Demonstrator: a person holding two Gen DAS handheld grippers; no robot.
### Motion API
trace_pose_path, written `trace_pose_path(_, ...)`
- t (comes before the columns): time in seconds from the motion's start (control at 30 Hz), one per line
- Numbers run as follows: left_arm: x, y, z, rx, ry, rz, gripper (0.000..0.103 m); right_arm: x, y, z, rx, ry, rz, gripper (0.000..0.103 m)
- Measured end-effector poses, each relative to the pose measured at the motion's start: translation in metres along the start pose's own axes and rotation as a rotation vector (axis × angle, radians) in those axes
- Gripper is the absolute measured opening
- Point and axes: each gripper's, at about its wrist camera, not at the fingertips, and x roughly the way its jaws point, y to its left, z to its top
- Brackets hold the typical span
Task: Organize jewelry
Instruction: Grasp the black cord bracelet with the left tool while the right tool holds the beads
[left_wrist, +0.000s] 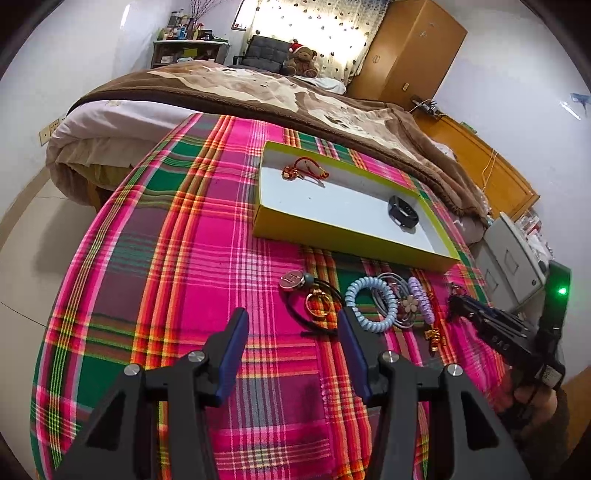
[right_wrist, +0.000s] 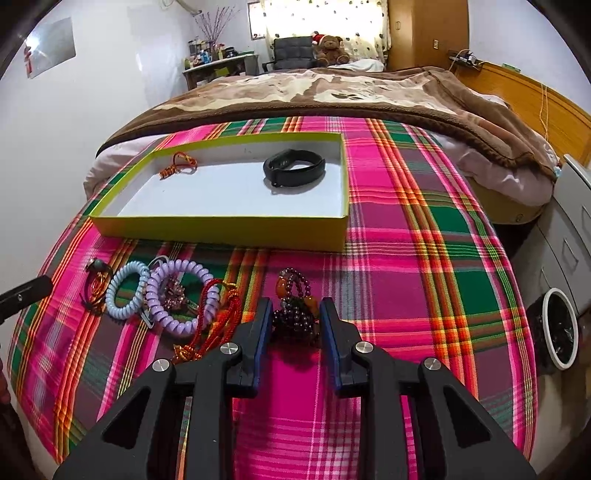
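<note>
On plaid cloth (right_wrist: 406, 258) | dark purple-amber bead bracelet (right_wrist: 295, 314) bunched | right claw (right_wrist: 293, 314) narrowed around it | left claw (left_wrist: 293, 325) wide

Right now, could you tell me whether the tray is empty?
Not empty: the tray holds a black band and a red cord.

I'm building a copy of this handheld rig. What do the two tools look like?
Both match: the left tool and right tool have black angular plastic arms with triangular cut-outs, round silver bolts at the pivots, and flat blue pads inside the fingers. Seen from the left camera, the right one's body carries a green light.
</note>
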Motion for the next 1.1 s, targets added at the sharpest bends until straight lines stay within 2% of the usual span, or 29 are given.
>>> trace_pose_path(0.17, 0.013, -0.001, 0.004, 0.019, 0.027, 0.038, 0.052, -0.009, -0.007, 0.001, 0.017, -0.027, 0.001, 0.026)
trace_pose_path(0.3, 0.022, -0.003, 0.009, 0.027, 0.038, 0.034, 0.052, -0.017, -0.008, 0.001, 0.013, -0.048, 0.001, 0.026)
trace_pose_path(0.47, 0.037, -0.006, 0.018, 0.051, 0.052, 0.088, 0.052, -0.023, -0.007, -0.001, 0.016, -0.056, 0.019, 0.026)
trace_pose_path(0.57, 0.044, -0.003, 0.023, 0.038, 0.069, 0.079, 0.052, -0.025, -0.008, -0.002, 0.023, -0.055, 0.028, 0.026)
trace_pose_path(0.7, 0.050, -0.008, 0.023, 0.076, 0.078, 0.096, 0.050, -0.028, -0.007, -0.002, 0.021, -0.058, 0.034, 0.026)
trace_pose_path(0.77, 0.051, -0.008, 0.023, 0.079, 0.079, 0.090, 0.041, -0.029, -0.006, -0.001, 0.020, -0.060, 0.035, 0.026)
trace_pose_path(0.93, 0.052, -0.009, 0.024, 0.100, 0.084, 0.101, 0.030, -0.028, -0.004, -0.001, 0.015, -0.058, 0.044, 0.026)
trace_pose_path(1.1, 0.053, -0.013, 0.024, 0.115, 0.084, 0.096, 0.012, -0.026, -0.002, 0.000, 0.009, -0.057, 0.040, 0.026)
